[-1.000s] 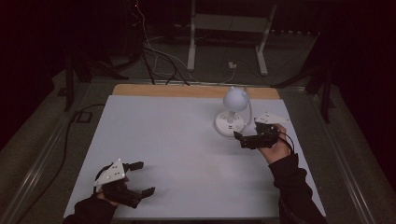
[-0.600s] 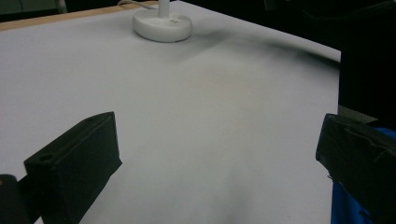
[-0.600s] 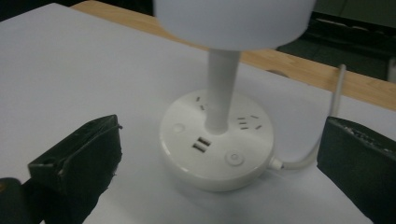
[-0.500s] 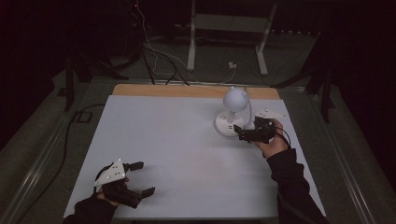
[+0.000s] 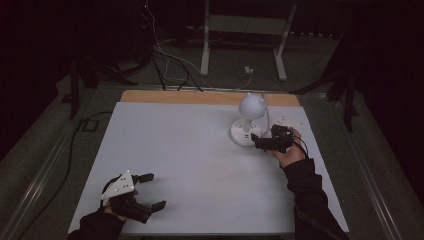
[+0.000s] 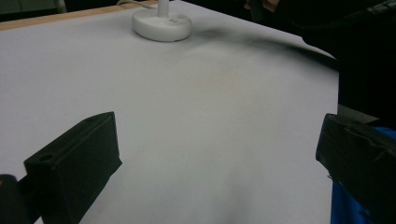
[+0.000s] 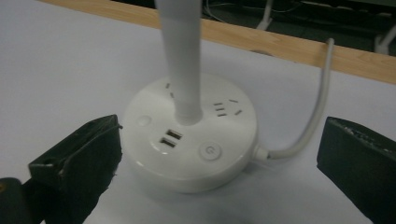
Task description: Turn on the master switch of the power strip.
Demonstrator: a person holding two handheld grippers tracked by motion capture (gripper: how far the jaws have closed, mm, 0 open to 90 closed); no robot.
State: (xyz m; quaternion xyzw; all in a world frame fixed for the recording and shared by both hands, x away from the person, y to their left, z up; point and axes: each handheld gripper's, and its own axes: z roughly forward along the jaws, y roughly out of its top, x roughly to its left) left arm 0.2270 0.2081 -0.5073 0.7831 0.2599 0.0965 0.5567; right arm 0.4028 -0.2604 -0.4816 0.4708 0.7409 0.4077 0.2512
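Observation:
A white desk lamp (image 5: 251, 106) stands at the table's far right on a round base (image 5: 244, 135). My right gripper (image 5: 257, 142) is open just beside that base, its jaws wide on either side of the base (image 7: 187, 163) without touching it. The base top carries two USB ports (image 7: 168, 138), a power button (image 7: 208, 150) and socket slots around the white stem (image 7: 181, 60). My left gripper (image 5: 156, 190) rests open at the near left of the table, nothing between its jaws (image 6: 215, 135). It looks across at the lamp base (image 6: 161, 25).
The white tabletop (image 5: 190, 150) ends in a wooden strip (image 5: 200, 97) at the far edge. The lamp's white cable (image 7: 317, 93) curves off the base toward that edge. Cables and a metal stand (image 5: 205, 40) lie on the dark floor beyond.
My right gripper has moved left and forward, closing in on the lamp base. The left gripper has stayed put.

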